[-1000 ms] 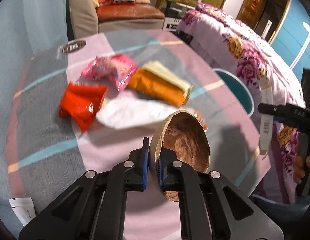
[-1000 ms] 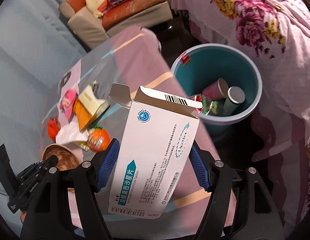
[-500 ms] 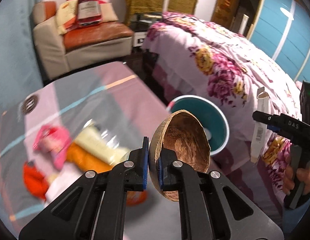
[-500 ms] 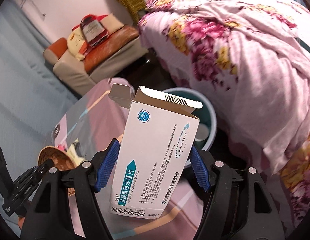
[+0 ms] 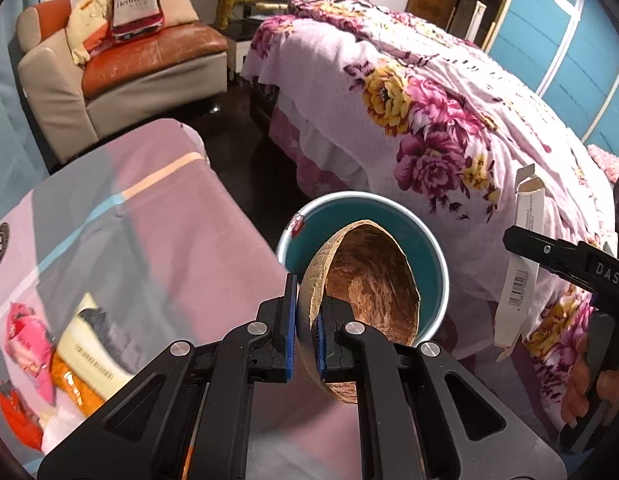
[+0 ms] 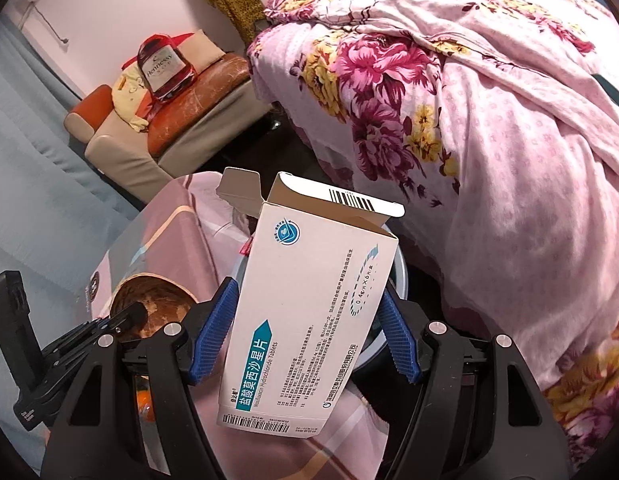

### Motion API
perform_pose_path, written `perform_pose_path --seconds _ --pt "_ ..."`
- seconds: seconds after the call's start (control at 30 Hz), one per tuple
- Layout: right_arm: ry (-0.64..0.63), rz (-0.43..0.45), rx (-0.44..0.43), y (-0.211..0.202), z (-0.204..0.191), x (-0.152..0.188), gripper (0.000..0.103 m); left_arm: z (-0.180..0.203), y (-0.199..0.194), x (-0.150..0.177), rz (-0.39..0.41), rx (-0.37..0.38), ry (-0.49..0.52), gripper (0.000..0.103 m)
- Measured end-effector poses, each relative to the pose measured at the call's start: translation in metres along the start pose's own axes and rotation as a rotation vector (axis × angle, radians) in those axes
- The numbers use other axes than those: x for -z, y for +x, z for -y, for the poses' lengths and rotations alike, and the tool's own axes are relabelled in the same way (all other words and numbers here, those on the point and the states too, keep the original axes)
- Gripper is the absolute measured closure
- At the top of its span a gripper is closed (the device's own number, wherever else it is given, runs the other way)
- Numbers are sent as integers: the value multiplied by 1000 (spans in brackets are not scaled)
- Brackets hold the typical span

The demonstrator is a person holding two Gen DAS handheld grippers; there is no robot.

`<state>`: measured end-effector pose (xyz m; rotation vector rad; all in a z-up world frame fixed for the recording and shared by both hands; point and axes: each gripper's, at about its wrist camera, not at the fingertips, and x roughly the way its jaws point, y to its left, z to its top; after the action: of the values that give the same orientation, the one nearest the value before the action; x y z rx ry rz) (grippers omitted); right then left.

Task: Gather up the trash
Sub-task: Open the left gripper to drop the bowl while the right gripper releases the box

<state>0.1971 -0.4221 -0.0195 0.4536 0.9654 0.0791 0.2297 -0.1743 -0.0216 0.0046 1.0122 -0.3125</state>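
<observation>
My left gripper (image 5: pixel 306 322) is shut on the rim of a brown coconut shell half (image 5: pixel 369 296) and holds it in front of the teal trash bin (image 5: pixel 433 248) on the floor. My right gripper (image 6: pixel 305 332) is shut on a white, open medicine box (image 6: pixel 309 320) that hides most of the bin (image 6: pixel 399 276). The box also shows edge-on in the left wrist view (image 5: pixel 517 272), to the right of the bin. The shell shows in the right wrist view (image 6: pixel 153 300) at lower left.
A table with a pink and grey cloth (image 5: pixel 129 248) holds a pink wrapper (image 5: pixel 25 336), an orange and cream pack (image 5: pixel 85 364) and a red wrapper (image 5: pixel 13 412). A floral bed (image 5: pixel 449 120) stands right of the bin. A sofa (image 5: pixel 121 64) stands behind.
Both grippers have swung away from the table toward the bin. The shell now sits in front of the bin's opening. The box hides more of the bin.
</observation>
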Motion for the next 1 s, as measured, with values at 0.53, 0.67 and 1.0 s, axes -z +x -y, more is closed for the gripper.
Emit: perform_pose_path --seconds 0.53,0.67,1.0 --pt "-14 -21 66 28 -4 -20 37 -1 50 -15 -69 47 -5 90" --pt "-17 -22 76 31 -7 -20 37 -7 49 -16 -59 53 -15 82" --pt "-46 -33 88 34 -22 -17 37 -15 29 -10 -21 79 -32 49"
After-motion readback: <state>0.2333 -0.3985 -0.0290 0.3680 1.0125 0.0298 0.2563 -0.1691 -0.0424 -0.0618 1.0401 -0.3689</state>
